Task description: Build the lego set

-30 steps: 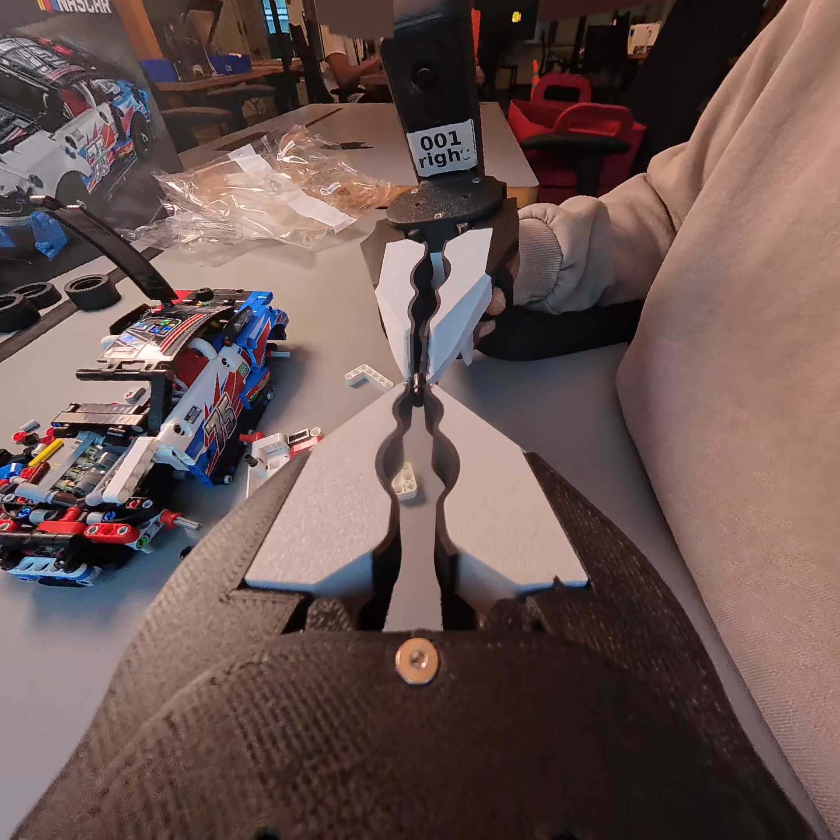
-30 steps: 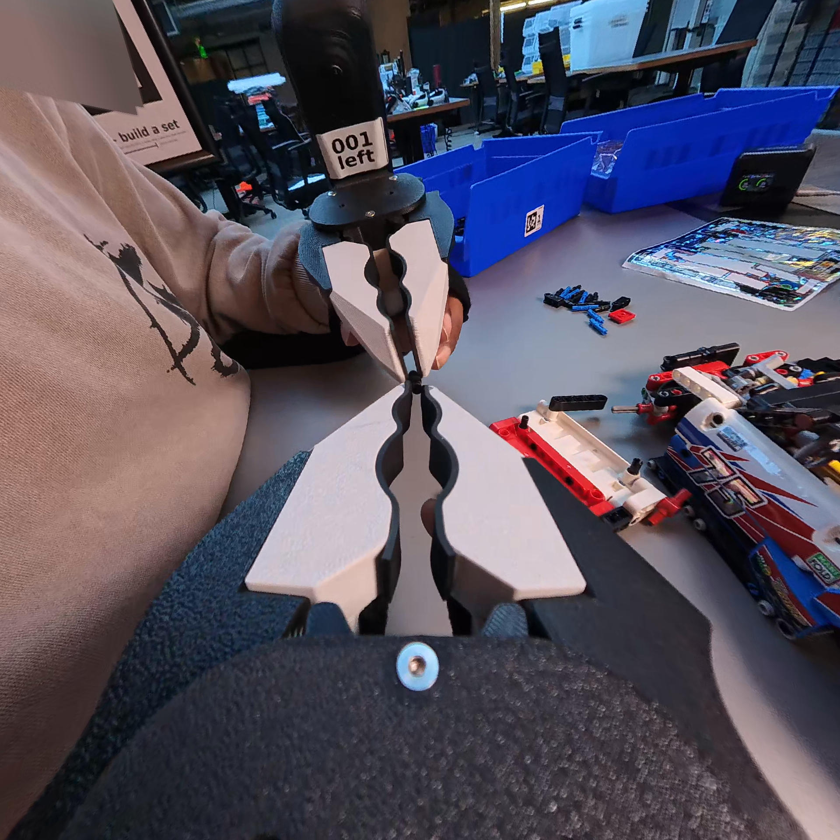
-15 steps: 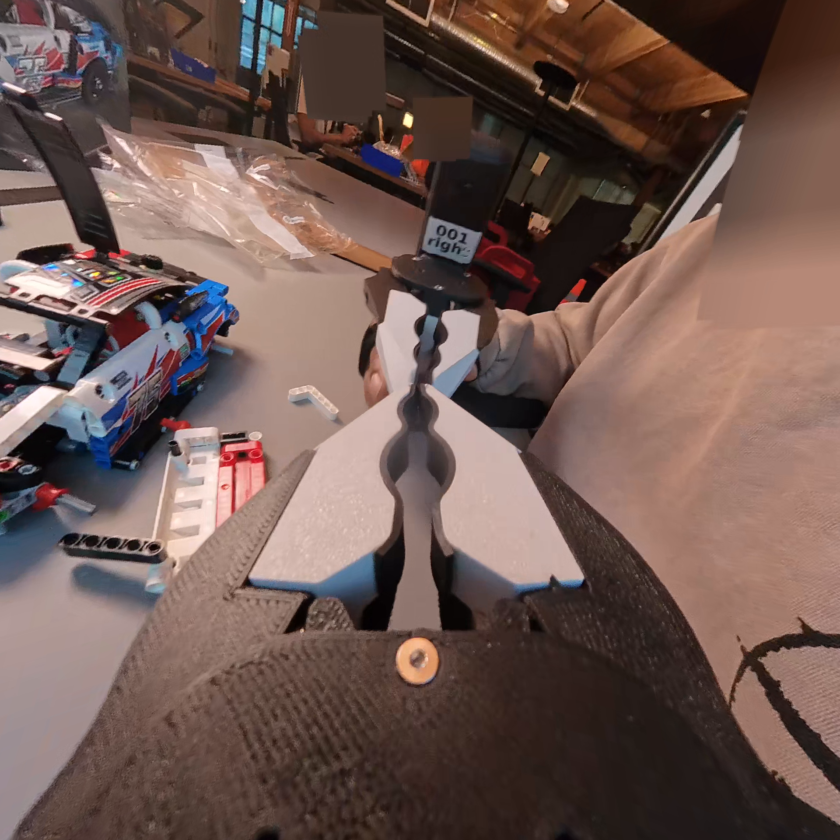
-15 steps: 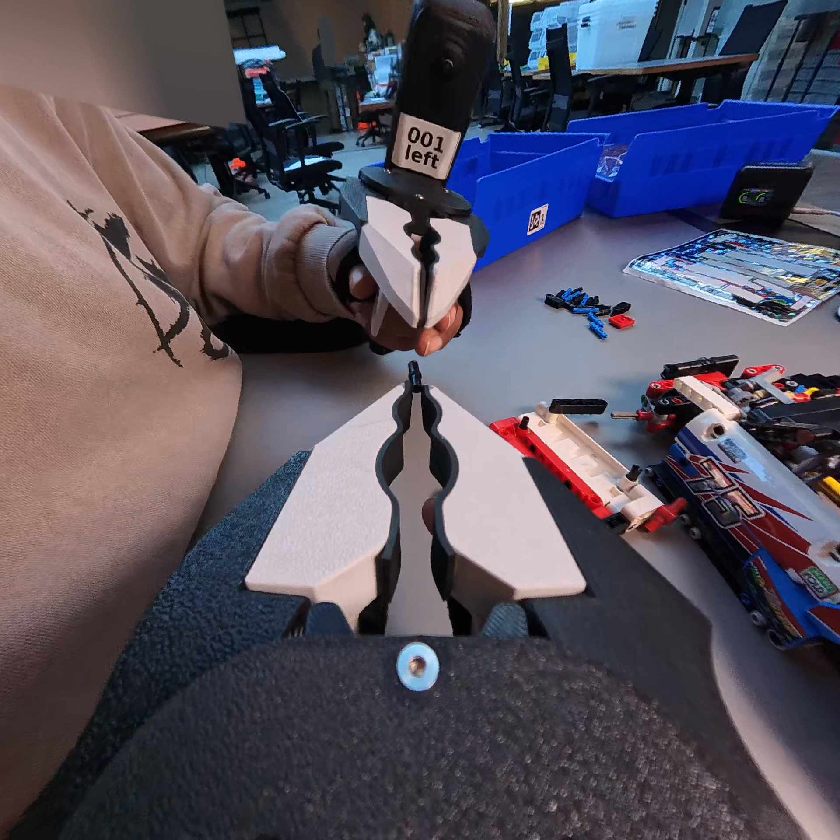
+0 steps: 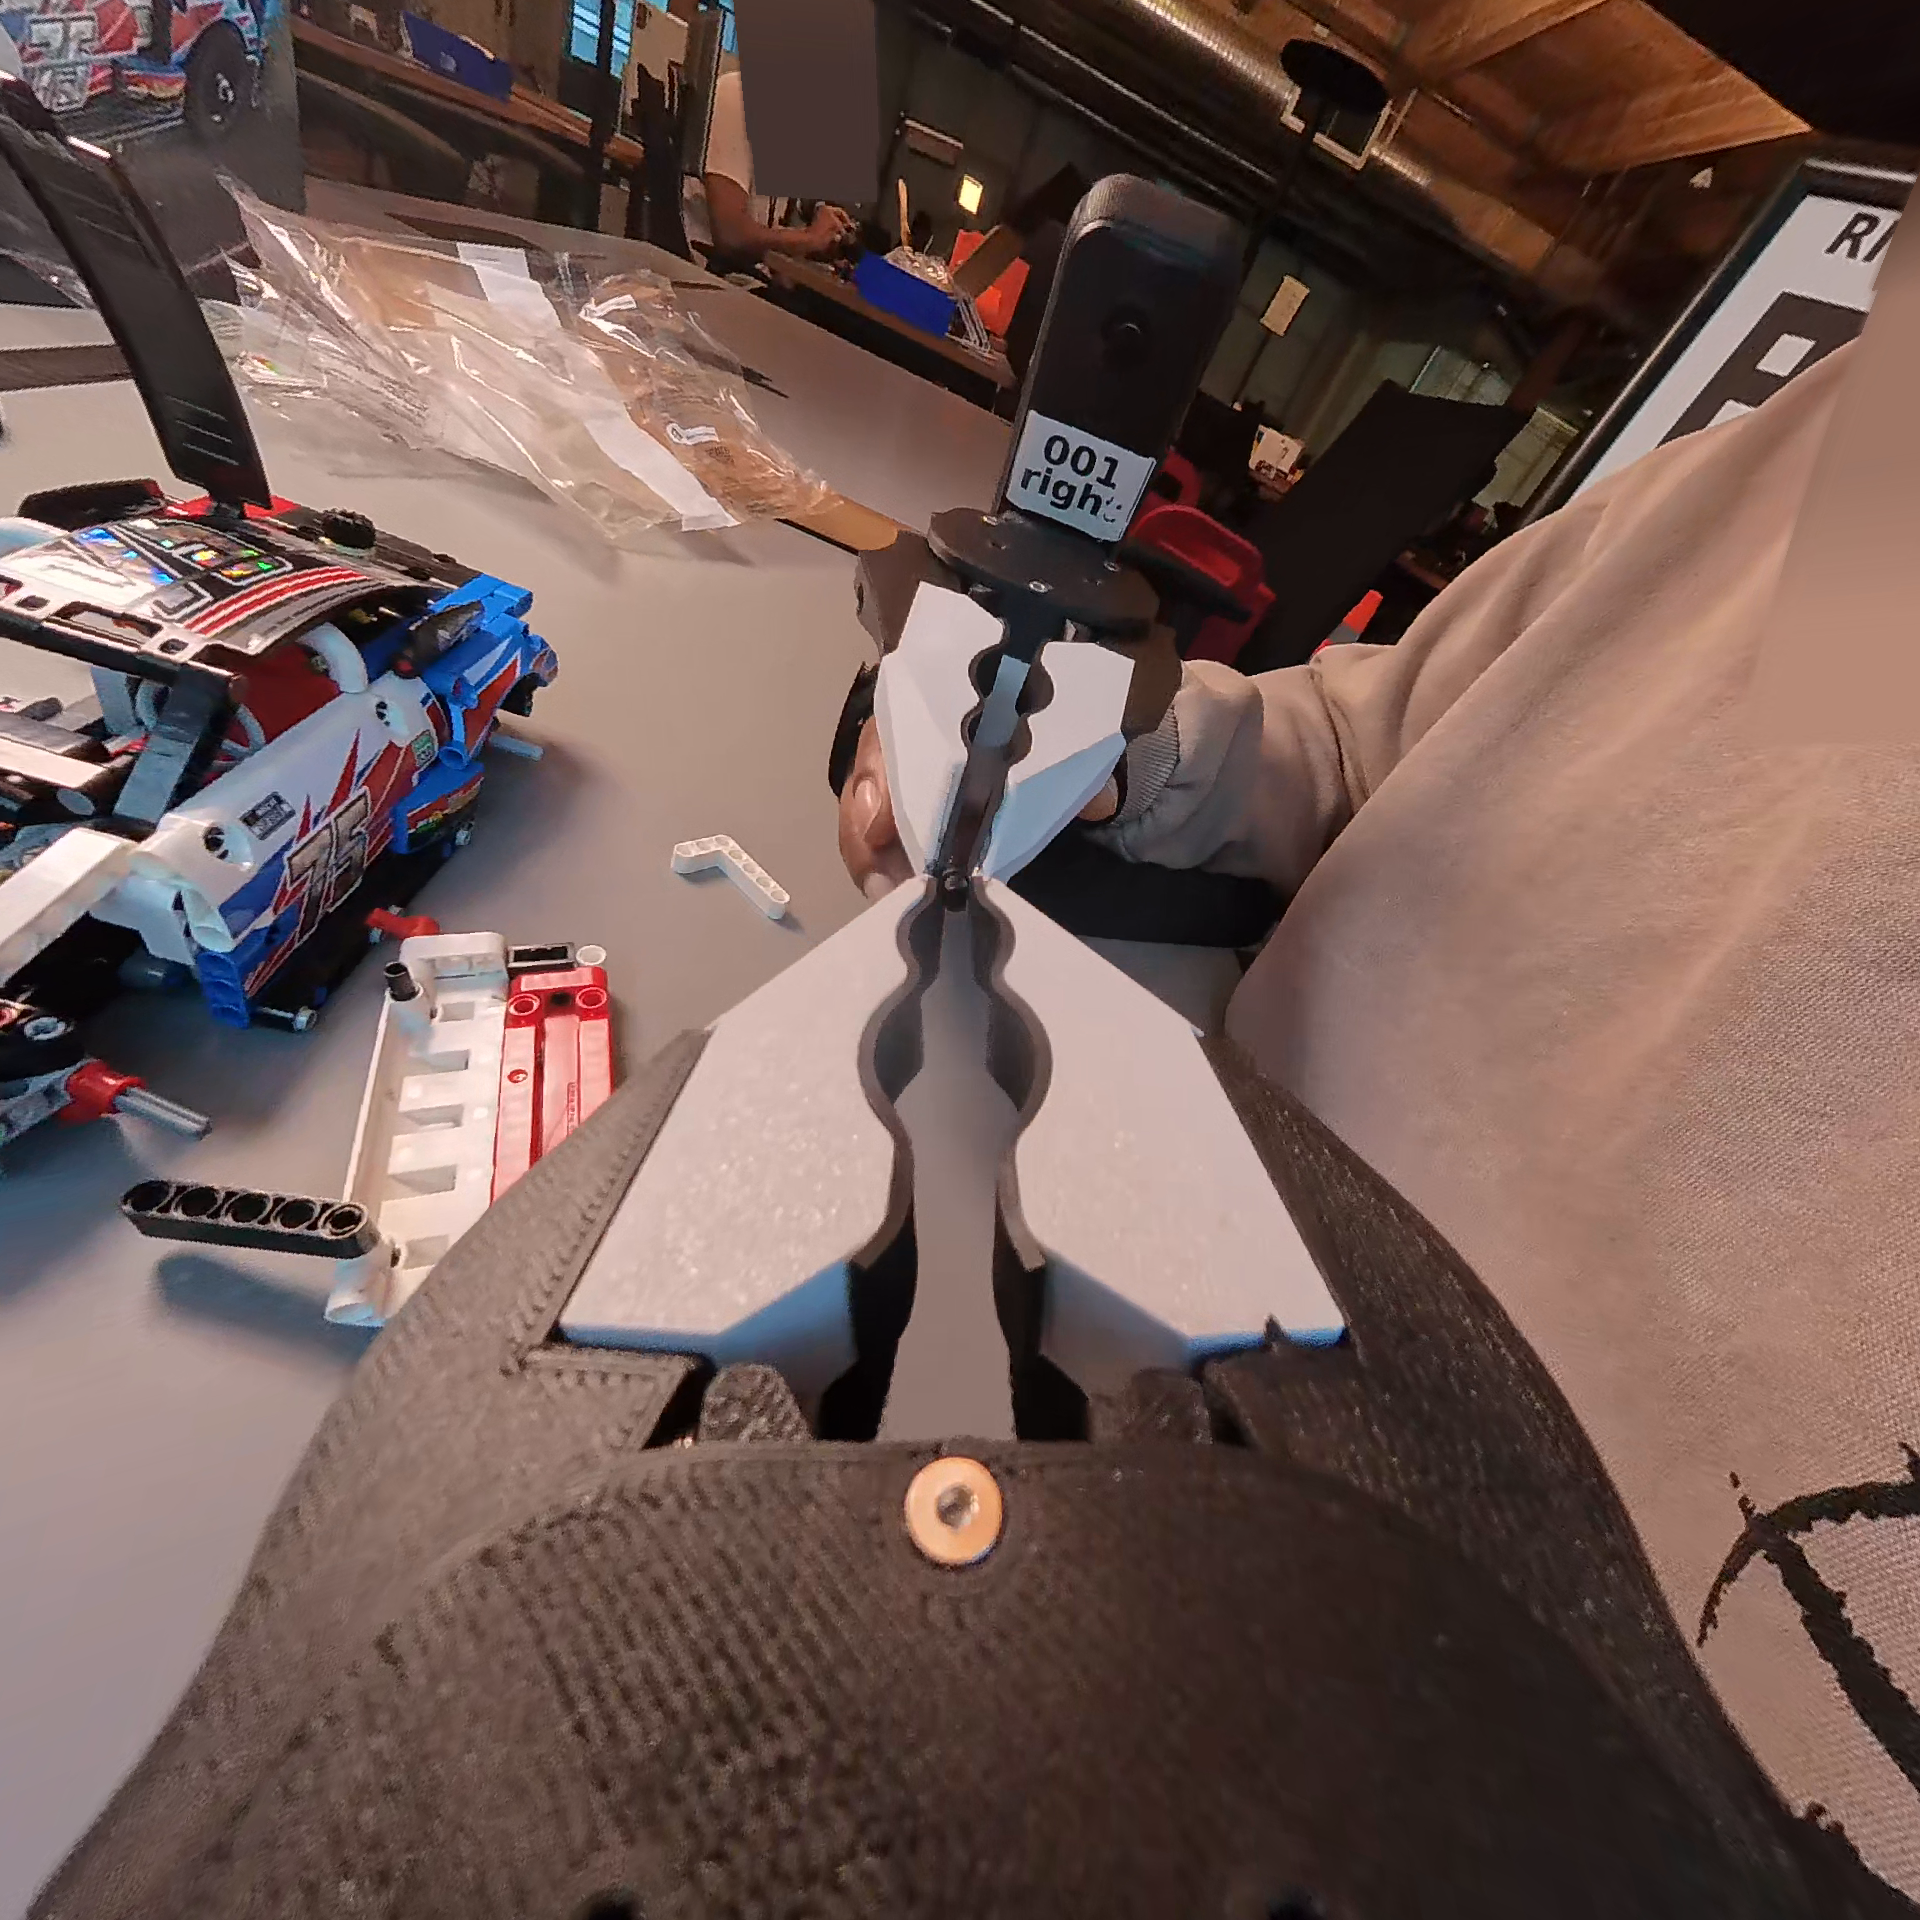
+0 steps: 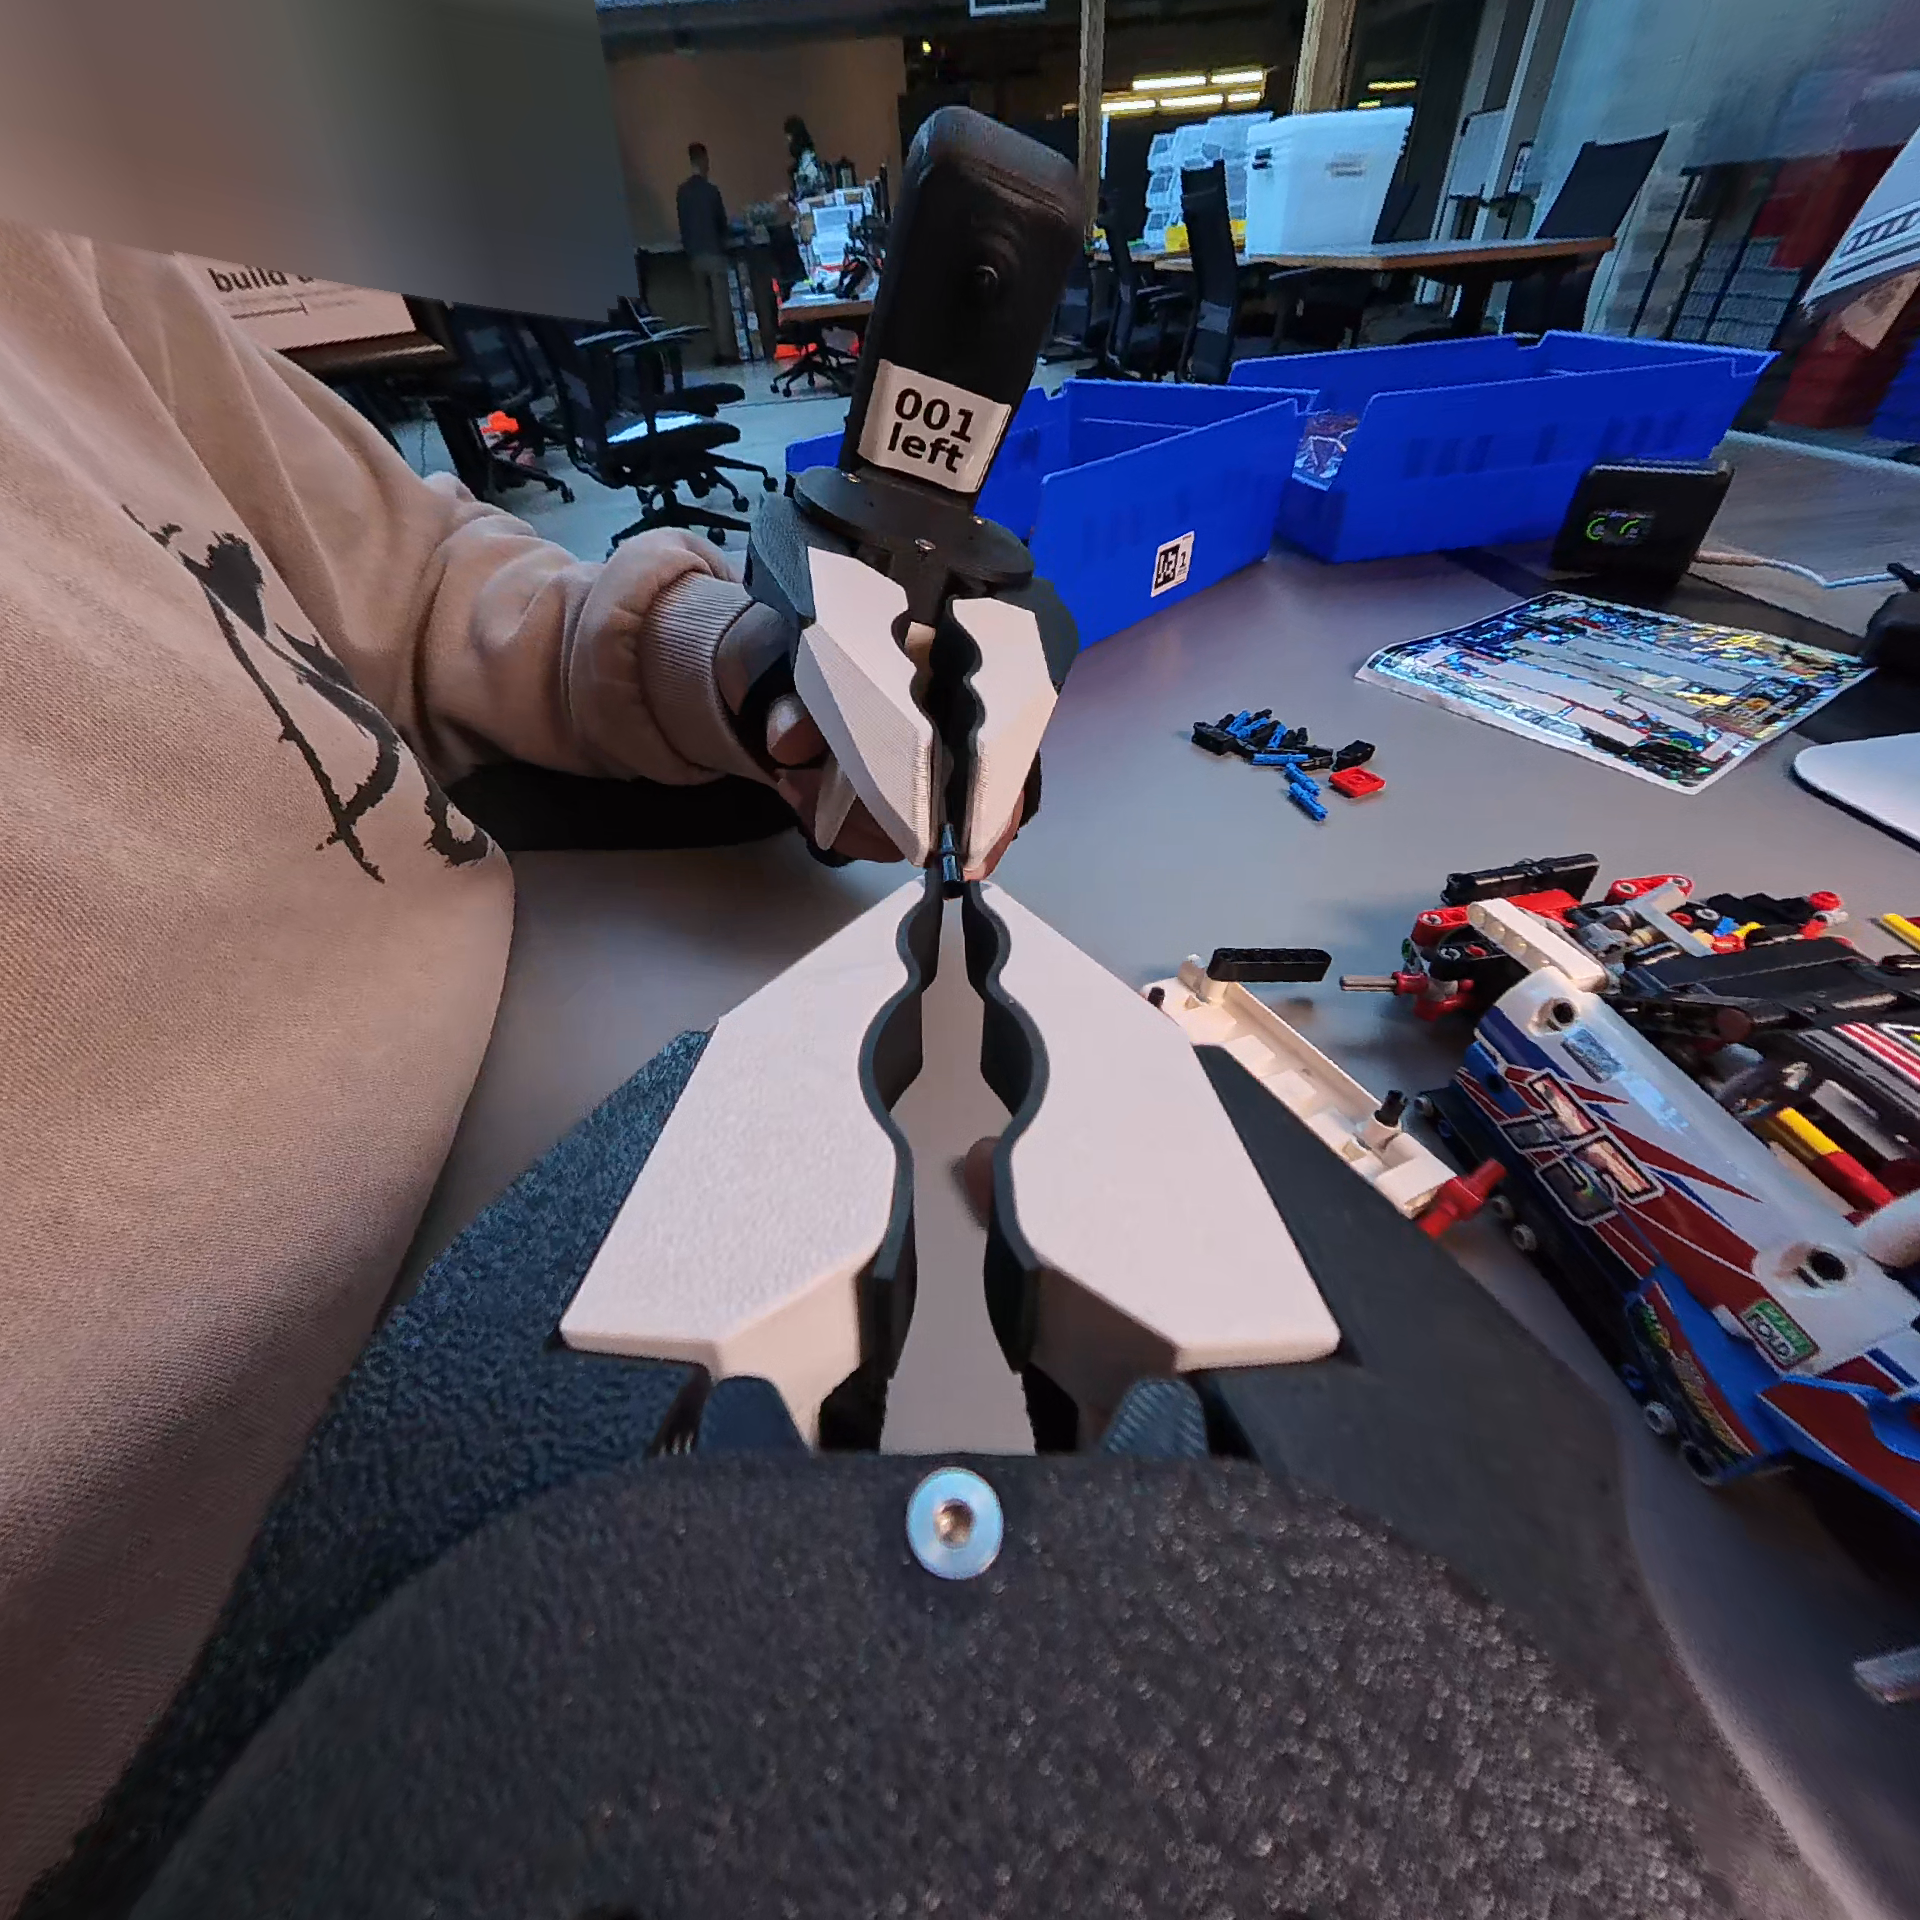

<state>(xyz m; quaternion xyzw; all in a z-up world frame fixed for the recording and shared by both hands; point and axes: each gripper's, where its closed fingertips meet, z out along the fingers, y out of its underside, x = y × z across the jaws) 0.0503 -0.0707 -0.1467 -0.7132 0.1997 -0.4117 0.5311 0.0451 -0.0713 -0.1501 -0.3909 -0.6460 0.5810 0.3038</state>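
A small black pin sits between the tips of both grippers, which point at each other above the grey table. My right gripper is shut on one end of it. My left gripper is shut at the other end; the pin's round head shows at its tips. The left gripper also shows in the right wrist view, and the right gripper in the left wrist view. The partly built race car stands to the side.
A white and red panel assembly and a black beam lie beside the car. A white angled beam, empty plastic bags, a pile of blue pins, a sticker sheet and blue bins are around. The person's torso is close. My two grippers' fingertips are within a few centimetres of each other. From either gripper's tips it is about 15 centimeters to the partly built race car. It is also in sight in the left wrist view.
Half a second ago the left gripper was drawn back and tilted away from the right gripper, which held the pin. Now the two are tip to tip on the pin again.
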